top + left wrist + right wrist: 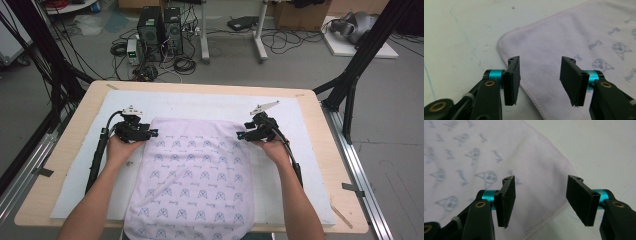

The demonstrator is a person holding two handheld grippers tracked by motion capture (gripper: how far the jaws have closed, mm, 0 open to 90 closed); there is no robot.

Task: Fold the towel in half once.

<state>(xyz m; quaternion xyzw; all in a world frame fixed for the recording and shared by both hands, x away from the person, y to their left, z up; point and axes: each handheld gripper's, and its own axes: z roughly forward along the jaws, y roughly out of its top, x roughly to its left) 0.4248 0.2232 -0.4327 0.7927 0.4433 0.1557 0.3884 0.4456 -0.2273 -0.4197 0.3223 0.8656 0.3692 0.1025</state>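
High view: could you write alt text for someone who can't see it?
Two hands hold the left gripper and right gripper, fingers open, at the far corners of a pale lilac printed towel. The towel lies flat on a white mat covering a wooden table.

A light wooden table with rounded corners stands on a grey concrete floor, and a white padded mat covers most of its top. Black metal frame struts rise at both sides, with aluminium rails running along the table's edges. Beyond the far edge, two black computer towers sit on the floor amid tangled black cables. White legs of a stand rise nearby, and brown cardboard boxes line the back.
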